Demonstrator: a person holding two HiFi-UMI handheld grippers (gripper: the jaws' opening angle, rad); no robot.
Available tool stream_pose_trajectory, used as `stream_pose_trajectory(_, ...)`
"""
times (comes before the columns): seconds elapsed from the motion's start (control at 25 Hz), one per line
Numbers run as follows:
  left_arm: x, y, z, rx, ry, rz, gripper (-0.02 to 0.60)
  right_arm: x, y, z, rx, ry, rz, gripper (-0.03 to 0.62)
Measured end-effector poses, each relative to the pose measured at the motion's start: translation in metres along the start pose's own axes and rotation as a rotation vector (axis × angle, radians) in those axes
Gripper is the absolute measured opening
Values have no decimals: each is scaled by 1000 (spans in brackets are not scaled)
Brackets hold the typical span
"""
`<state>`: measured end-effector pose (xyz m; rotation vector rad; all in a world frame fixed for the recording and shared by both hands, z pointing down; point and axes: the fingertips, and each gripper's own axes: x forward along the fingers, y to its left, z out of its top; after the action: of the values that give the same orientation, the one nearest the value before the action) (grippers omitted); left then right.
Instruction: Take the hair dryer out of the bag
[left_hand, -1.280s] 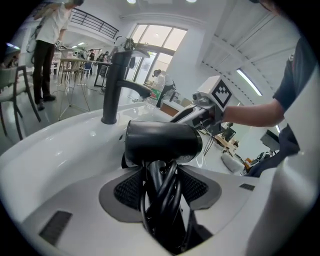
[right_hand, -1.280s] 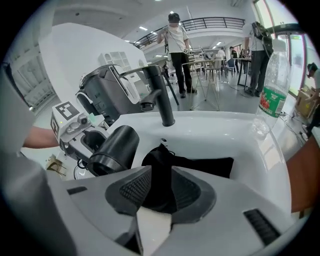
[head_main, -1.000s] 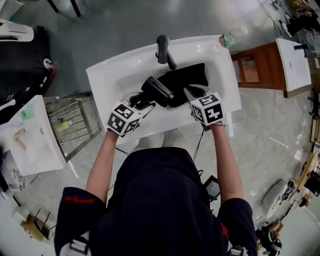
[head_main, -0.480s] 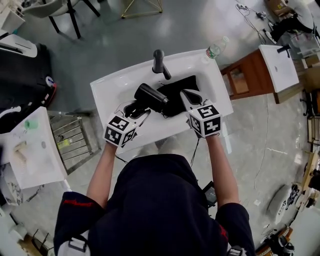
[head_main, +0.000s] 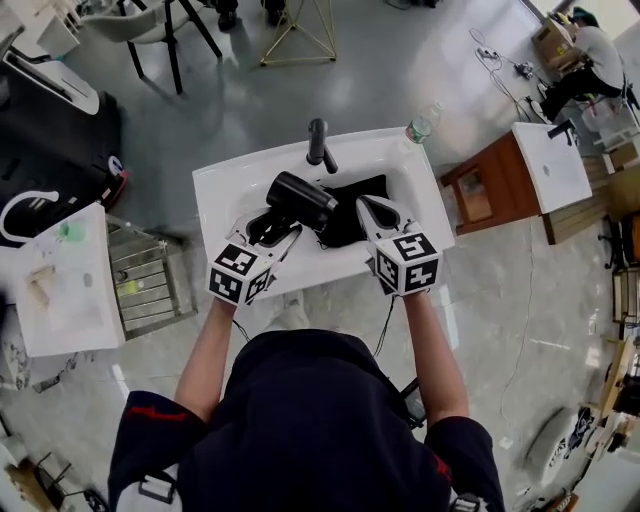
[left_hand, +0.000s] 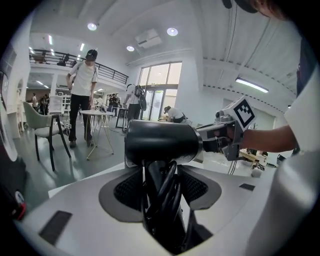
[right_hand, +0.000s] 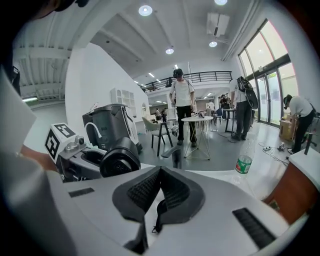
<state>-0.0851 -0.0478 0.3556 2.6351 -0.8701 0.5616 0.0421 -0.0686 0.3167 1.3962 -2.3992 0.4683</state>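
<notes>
Jaws of left gripper (left_hand: 160, 192) clasp cylindrical hair dryer (head_main: 300, 198); right gripper (right_hand: 159, 192) jaws pinch limp black bag (head_main: 345, 205).

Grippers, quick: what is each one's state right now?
Left gripper: closed on the hair dryer, gripping its cord-wrapped handle.
Right gripper: shut, pinching a thin black string, apparently the bag's.

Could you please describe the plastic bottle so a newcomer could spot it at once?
Find the white washbasin mid-floor. At its back right corner, right of the black tap, stands the bottle. It is clear plastic with a green label; the things near it are black.
</notes>
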Motion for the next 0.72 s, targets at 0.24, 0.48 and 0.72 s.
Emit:
stream_pose_trajectory(0.24,-18,-31,19,3,-59,52,219,-31,11,24,-24,-85,35,34)
stream_pose_trajectory(0.48,-36,-62,36,27,-125,121,219,-65,16,35,-47,-151,47,34)
stream_pose_trajectory(0.72,-64,-94,68,54,-245,206,219,-96,21,44,-62,-193,71,34)
